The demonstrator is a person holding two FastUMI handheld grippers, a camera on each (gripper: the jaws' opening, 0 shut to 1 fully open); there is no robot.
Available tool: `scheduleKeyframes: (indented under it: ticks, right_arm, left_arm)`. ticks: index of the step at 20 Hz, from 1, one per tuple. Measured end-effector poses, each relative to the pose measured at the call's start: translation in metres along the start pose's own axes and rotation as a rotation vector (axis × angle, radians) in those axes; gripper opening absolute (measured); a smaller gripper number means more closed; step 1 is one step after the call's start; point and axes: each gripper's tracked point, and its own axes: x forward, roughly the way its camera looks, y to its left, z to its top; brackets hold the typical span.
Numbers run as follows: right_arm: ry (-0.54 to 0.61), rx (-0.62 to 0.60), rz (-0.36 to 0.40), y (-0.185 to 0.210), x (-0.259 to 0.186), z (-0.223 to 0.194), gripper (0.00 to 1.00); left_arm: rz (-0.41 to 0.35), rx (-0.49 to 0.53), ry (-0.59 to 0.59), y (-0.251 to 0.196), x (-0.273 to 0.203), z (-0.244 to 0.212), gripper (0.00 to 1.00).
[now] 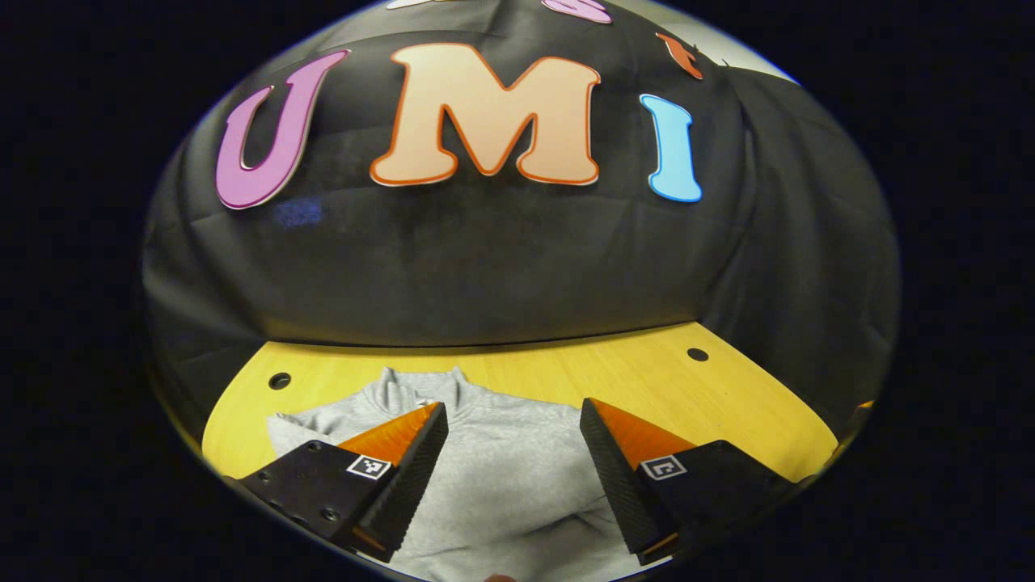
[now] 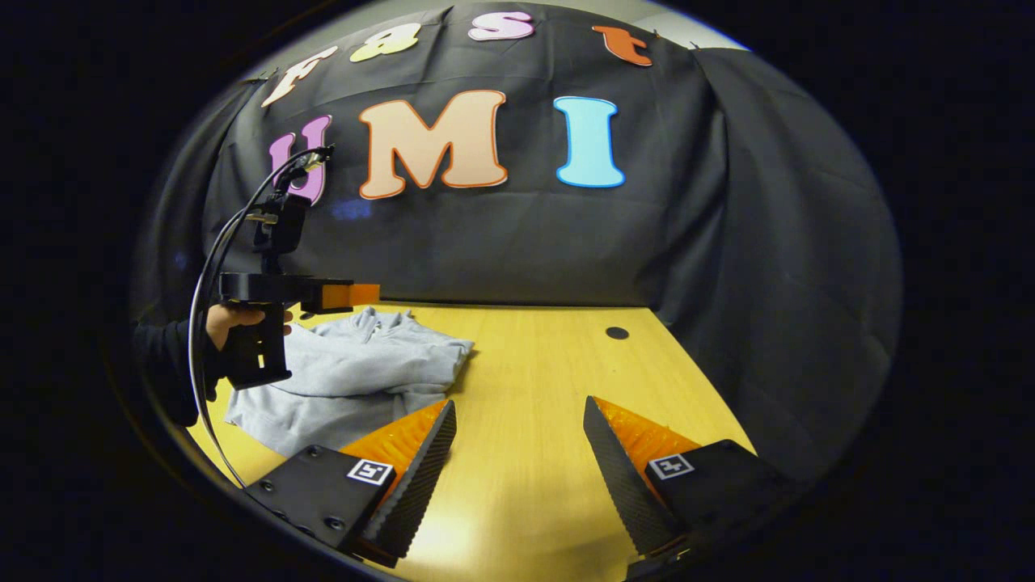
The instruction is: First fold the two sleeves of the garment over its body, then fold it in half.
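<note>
On the yellow table (image 2: 534,380) a grey sweatshirt (image 2: 356,368) is laid, sleeves apparently tucked. Left gripper (image 1: 513,453) and right gripper (image 2: 517,453) are held released, grasping nothing. Halving is judged next: the hem must be gripped.

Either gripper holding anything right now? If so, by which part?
Nothing held. Left gripper is open above the sweatshirt; right gripper is open over the table.

My left tool (image 1: 513,453) camera sits low and close over the grey garment (image 1: 501,477), facing the booth's back wall. My right tool (image 2: 517,461) camera looks the same way from farther right, over bare worktop (image 2: 534,364). Both views share the garment, the worktop and that wall.
</note>
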Motion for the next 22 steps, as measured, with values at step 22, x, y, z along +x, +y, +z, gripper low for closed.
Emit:
scheduleKeyframes:
  ticks: [22]
  right_arm:
    - [0.147, -0.066, 0.116, 0.1, 0.032, -0.056, 0.99]
  left_arm:
    - [0.29, -0.089, 0.202, 0.179, -0.189, -0.146, 0.94]
